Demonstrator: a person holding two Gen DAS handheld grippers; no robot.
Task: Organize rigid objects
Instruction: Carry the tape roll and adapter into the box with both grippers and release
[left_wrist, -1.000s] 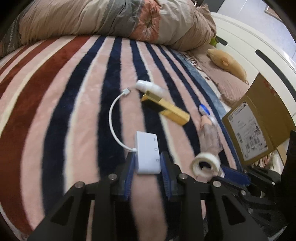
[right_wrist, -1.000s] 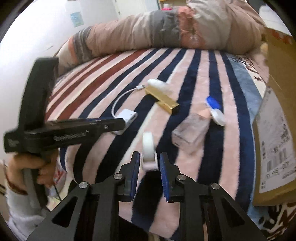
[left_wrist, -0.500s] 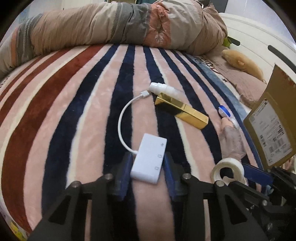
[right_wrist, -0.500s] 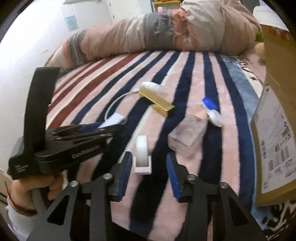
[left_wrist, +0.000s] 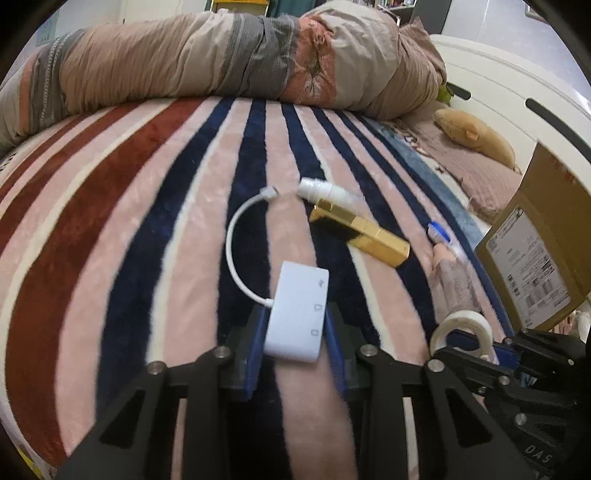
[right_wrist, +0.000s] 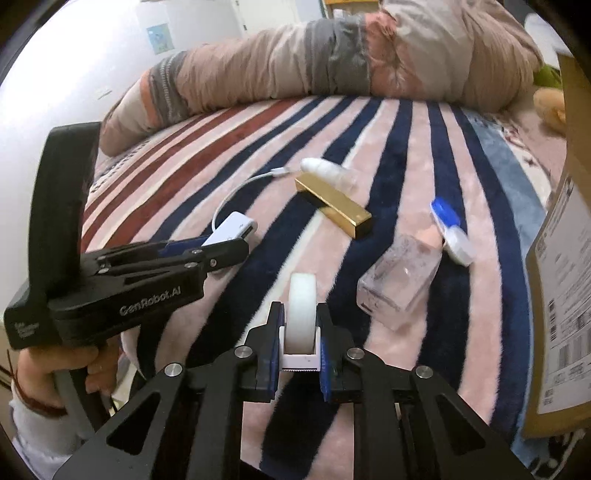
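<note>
From the left wrist camera, the left claw (left_wrist: 297, 345) has its two blue pads on both sides of a white adapter (left_wrist: 298, 311). The pads touch its sides, so the claw is squeezing the adapter. The adapter's thin white cord (left_wrist: 236, 243) curls away to the far left on the striped blanket (left_wrist: 110, 221). Farther off lies a gold bar (left_wrist: 360, 232), with a small white bottle (left_wrist: 325, 192) touching its far end. To the right is a clear block (left_wrist: 456, 286), and past it a blue and white thing (left_wrist: 438, 233). A brown box (left_wrist: 535, 251) stands at the far right. Near the bottom right, the right claw (left_wrist: 480, 341) holds a roll of tape (left_wrist: 461, 330).

From the right wrist camera, the right claw (right_wrist: 299, 349) is clamped on the tape roll (right_wrist: 302, 314), which stands on edge between its pads. The left claw (right_wrist: 225, 246) is on the left, gripping the adapter (right_wrist: 236, 227), and a hand (right_wrist: 55, 373) holds its handle. The gold bar (right_wrist: 332, 205) lies farther away in the middle. The clear block (right_wrist: 400, 277) lies to the right of the tape, apart from it. The blue and white thing (right_wrist: 452, 230) is just past the block. The brown box (right_wrist: 561, 295) fills the right edge.
</note>
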